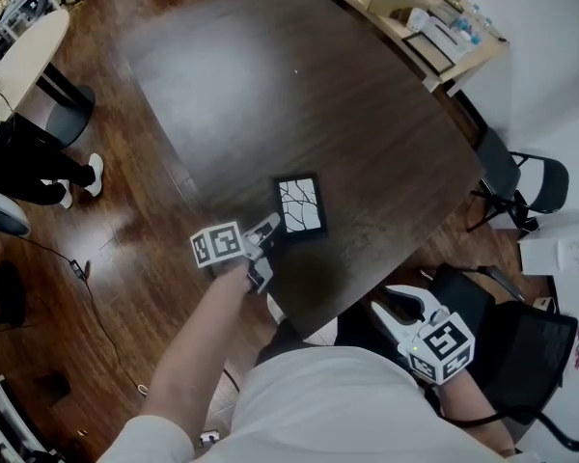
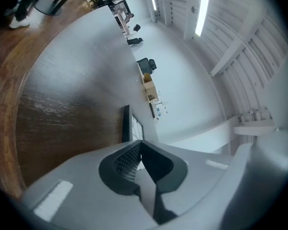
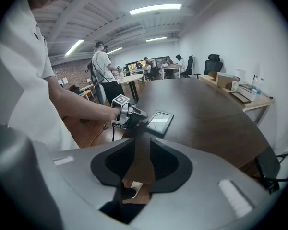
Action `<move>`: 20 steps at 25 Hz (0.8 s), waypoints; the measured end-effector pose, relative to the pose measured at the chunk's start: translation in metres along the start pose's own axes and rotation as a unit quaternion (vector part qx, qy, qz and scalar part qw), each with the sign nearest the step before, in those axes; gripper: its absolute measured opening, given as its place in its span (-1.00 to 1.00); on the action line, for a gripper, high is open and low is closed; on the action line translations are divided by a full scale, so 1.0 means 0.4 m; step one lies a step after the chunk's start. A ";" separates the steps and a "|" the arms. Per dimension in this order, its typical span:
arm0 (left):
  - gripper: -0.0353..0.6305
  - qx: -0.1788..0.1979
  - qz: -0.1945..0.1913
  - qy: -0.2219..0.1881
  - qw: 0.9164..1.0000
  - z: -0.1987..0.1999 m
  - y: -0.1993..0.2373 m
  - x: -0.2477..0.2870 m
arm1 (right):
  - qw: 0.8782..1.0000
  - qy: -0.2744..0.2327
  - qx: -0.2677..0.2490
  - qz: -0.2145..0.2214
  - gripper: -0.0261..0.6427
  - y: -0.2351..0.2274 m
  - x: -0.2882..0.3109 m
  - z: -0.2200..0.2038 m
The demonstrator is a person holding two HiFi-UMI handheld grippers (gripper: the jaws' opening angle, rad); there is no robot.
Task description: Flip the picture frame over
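Note:
The picture frame (image 1: 300,204) is black with a white cracked pattern. It lies face up on the dark round table (image 1: 299,95), close to the near edge. My left gripper (image 1: 272,226) is rolled on its side at the frame's near left corner. Its jaws are closed over the frame's edge (image 2: 126,123), and the white face shows just past the tips (image 2: 140,145). From the right gripper view, the left gripper (image 3: 133,114) touches the frame (image 3: 161,121). My right gripper (image 1: 386,307) hangs off the table by my body, open and holding nothing (image 3: 141,145).
Black chairs (image 1: 521,181) stand to the right of the table. A wooden bench (image 1: 415,17) with boxes and bottles runs along the back right wall. A person's legs (image 1: 39,177) and a light table (image 1: 24,51) are at the far left, and a cable (image 1: 77,268) lies on the floor.

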State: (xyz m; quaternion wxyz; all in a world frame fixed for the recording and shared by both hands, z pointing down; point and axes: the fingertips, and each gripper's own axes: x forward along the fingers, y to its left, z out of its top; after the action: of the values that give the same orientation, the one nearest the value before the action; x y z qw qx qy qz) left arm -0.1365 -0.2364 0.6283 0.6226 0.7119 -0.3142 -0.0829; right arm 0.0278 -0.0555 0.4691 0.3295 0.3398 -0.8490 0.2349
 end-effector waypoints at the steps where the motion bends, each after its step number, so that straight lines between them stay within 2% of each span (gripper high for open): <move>1: -0.89 -0.004 -0.001 -0.003 1.000 0.000 0.000 -0.003 | 1.000 -0.001 0.002 -0.001 -0.62 0.003 -0.002 -0.001; 4: -0.89 -0.004 -0.010 -0.019 1.000 0.008 -0.014 -0.012 | 1.000 -0.001 0.007 -0.004 -0.62 0.009 -0.013 -0.017; 6: -0.89 0.015 -0.024 -0.023 0.999 0.001 -0.038 -0.014 | 1.000 0.001 0.010 -0.006 -0.62 0.008 -0.020 -0.040; 9: -0.89 0.075 -0.037 -0.014 0.996 -0.039 -0.080 -0.041 | 1.000 0.004 0.008 -0.005 -0.62 0.012 -0.024 -0.072; 13: -0.90 0.144 -0.020 -0.022 0.989 -0.116 -0.125 -0.132 | 1.000 -0.011 -0.019 0.000 -0.62 0.009 -0.038 -0.102; 16: -0.90 0.204 0.000 -0.041 0.978 -0.195 -0.200 -0.239 | 0.999 -0.028 -0.041 0.005 -0.62 0.011 -0.072 -0.129; 20: -0.90 0.291 0.054 -0.049 0.954 -0.343 -0.276 -0.362 | 0.996 -0.051 -0.070 0.004 -0.61 0.019 -0.147 -0.208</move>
State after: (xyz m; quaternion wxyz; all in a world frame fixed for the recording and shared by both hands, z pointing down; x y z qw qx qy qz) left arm -0.1429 -0.0391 0.5140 0.3755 0.8394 -0.3927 0.0108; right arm 0.0878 0.0261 0.4814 0.3076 0.3242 -0.8804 0.1585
